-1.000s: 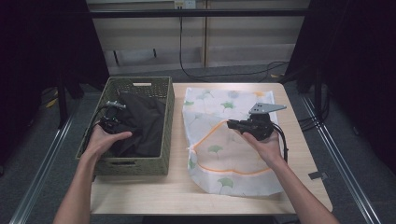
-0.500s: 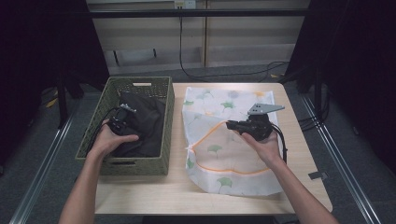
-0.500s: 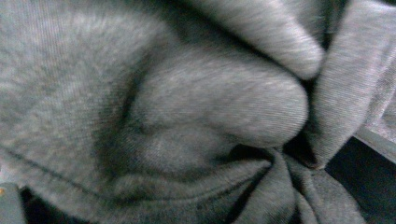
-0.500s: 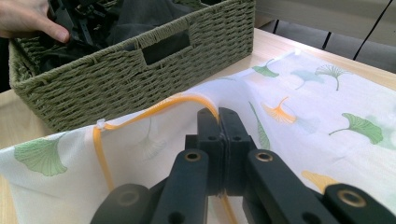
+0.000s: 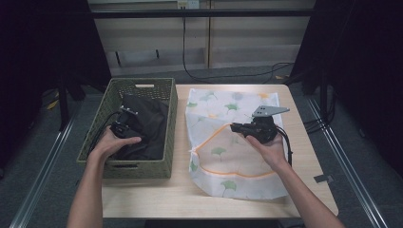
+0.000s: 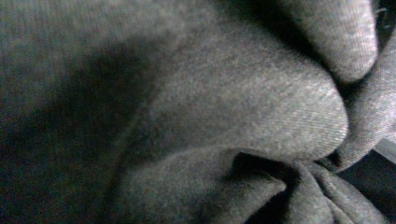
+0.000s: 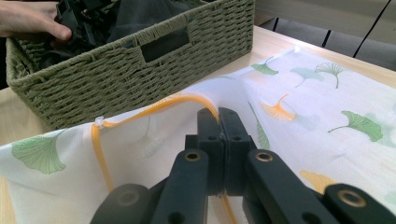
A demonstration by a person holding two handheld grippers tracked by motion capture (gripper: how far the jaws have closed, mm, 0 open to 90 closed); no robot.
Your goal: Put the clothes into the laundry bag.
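Inside the woven green basket point(image 5: 167, 124), toward its left half, lies the dark garment point(image 5: 147, 126), crumpled in folds that reach the basket's right wall; the left gripper point(image 5: 119, 129) is pushed down into that cloth at the basket's left wall, the left hand point(image 5: 110, 145) on top of it, and whether its jaws are apart or clenched I cannot tell, since grey fabric point(image 6: 243, 107) lies right against its own camera. Just right of the basket, touching its side, the white mesh laundry bag point(image 5: 228, 156) with green and orange leaf prints lies flat on the wooden table point(image 5: 142, 197); an orange zipper point(image 7: 154, 105) curves across the bag; the right gripper point(image 7: 218, 122) is clenched on that orange edge, lifting it into a small peak on the bag's half nearer the basket; the right hand point(image 5: 271, 149) rests over the bag's right part, farther from the basket.
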